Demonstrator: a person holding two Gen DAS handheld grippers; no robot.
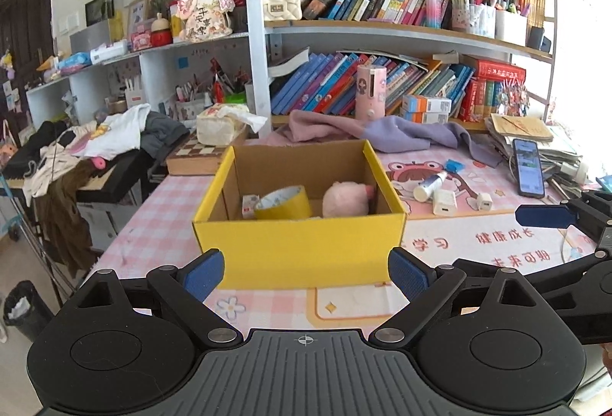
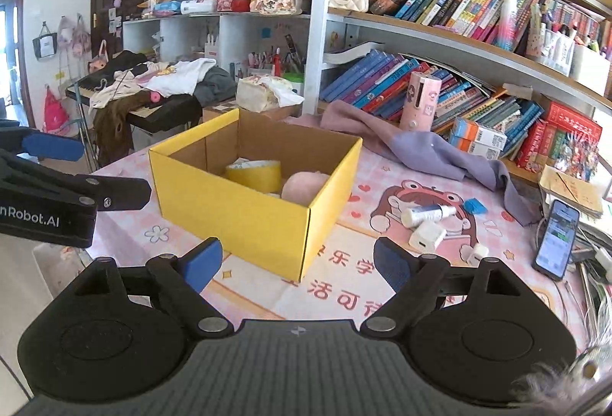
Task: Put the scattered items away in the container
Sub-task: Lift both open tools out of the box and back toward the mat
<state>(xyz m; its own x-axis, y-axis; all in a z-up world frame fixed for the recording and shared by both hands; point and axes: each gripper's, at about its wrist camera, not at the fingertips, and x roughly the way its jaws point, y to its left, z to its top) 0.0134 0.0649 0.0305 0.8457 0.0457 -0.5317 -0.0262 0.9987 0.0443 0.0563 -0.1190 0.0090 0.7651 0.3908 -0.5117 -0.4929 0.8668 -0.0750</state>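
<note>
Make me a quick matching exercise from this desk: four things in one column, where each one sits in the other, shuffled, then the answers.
Things:
1. tape roll
2. phone
3. purple cloth
4. white charger

Places:
A. on the mat right of the box, beside a tube
B. inside the box
C. far right, by the paper stack
D. behind the box, under the bookshelf

Pairs: 1-B, 2-C, 3-D, 4-A

Centre frame, the box (image 1: pixel 302 247) is matt yellow cardboard, raw brown inside; the tape roll (image 1: pixel 283 207) looks glossy, the pink toy (image 1: pixel 344 203) fuzzy plush, the desk (image 1: pixel 478 247) mat smooth.
</note>
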